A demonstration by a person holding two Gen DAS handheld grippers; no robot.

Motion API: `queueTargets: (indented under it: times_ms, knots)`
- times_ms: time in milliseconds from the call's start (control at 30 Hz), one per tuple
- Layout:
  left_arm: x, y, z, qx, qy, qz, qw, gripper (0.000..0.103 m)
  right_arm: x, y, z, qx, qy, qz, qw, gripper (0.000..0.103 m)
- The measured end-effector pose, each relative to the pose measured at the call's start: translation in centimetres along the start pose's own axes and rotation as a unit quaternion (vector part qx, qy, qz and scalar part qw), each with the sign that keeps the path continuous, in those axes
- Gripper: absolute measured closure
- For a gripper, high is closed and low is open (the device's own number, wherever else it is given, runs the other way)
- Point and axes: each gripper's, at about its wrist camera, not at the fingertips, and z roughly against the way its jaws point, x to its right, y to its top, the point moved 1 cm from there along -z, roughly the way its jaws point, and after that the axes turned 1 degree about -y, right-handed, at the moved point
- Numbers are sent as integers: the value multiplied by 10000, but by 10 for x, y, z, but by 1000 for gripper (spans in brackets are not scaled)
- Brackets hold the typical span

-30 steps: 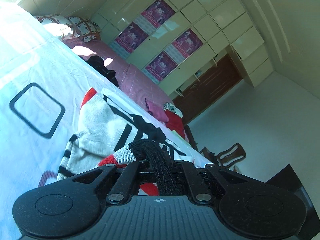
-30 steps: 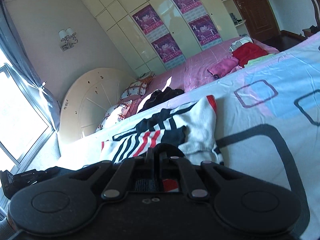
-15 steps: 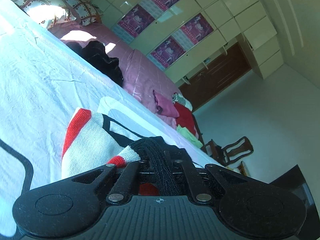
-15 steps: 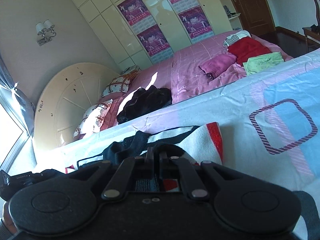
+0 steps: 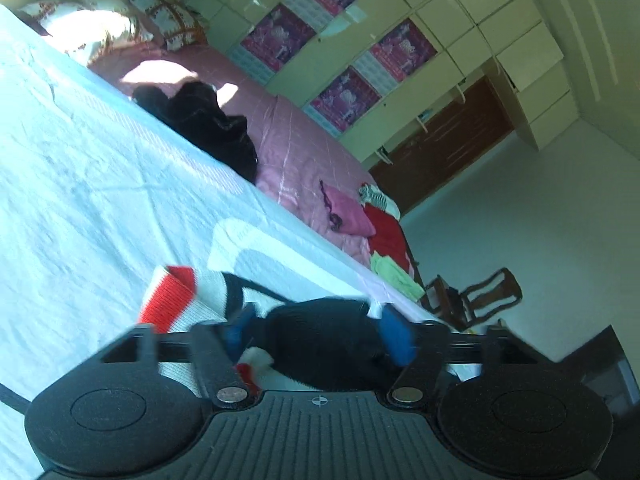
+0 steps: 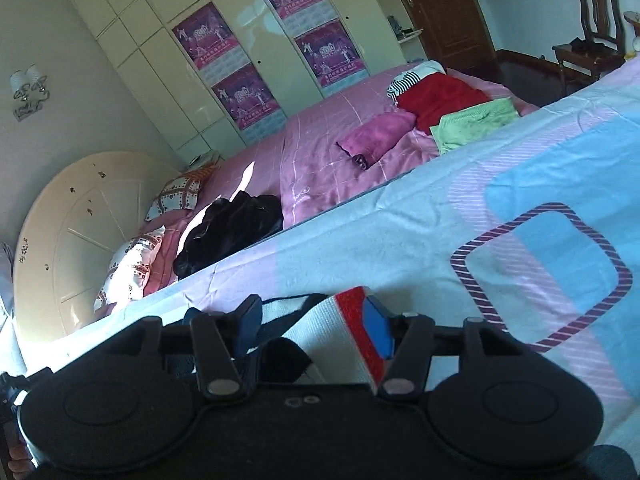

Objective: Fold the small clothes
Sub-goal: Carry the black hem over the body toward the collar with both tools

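- Our left gripper [image 5: 318, 334] had its jaws spreading, the blue pads [image 5: 396, 336] standing clear on either side of the sweater [image 5: 180, 300]'s black part, which lay slack between them.
- Most of that knit sat hidden behind the gripper body; we saw only a red cuff, white ribbing and the black bunch, smeared by blur.
- Our right gripper [image 6: 314, 326] was opening too, the white and red edge of the sweater [image 6: 320, 320] lying between its pads, the far pad right beside the red band; we could not tell if it touched.
- The sweater lay on the near pale-blue sheet [image 6: 460, 208].
- Only the right view showed the striped square print on it and the round headboard [image 6: 80, 216].
- Only the left view caught the chair tipped sideways [image 5: 476, 296]; both showed the black garment [image 5: 204, 124] on the far pink bed [image 5: 296, 152].
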Motion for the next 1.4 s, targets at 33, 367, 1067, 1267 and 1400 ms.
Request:
queueTargets:
  times_ms: [33,367,1067,1267,1400]
  knots:
    - [-3,3,7,97,7,-63,9999,18,3,-1,4,33,71,75,9999,48]
    - [21,13,4,-737,358,-1876,9788,41,-26,-12,6,-416,372,1572,9860,53]
    - [16,15,-42,-1406,158,-1705,9751,80,-54,-18,-25,-271,185,2813,9591,57]
    - [26,9,-44,-1241,243,-1980,9720,96,-56,-17,-43,-330,-172,2799,9593,98]
    - [24,16,-29,-803,65,-1881,9788,97,-51,-8,-41,-112,-250,2506,9677,102]
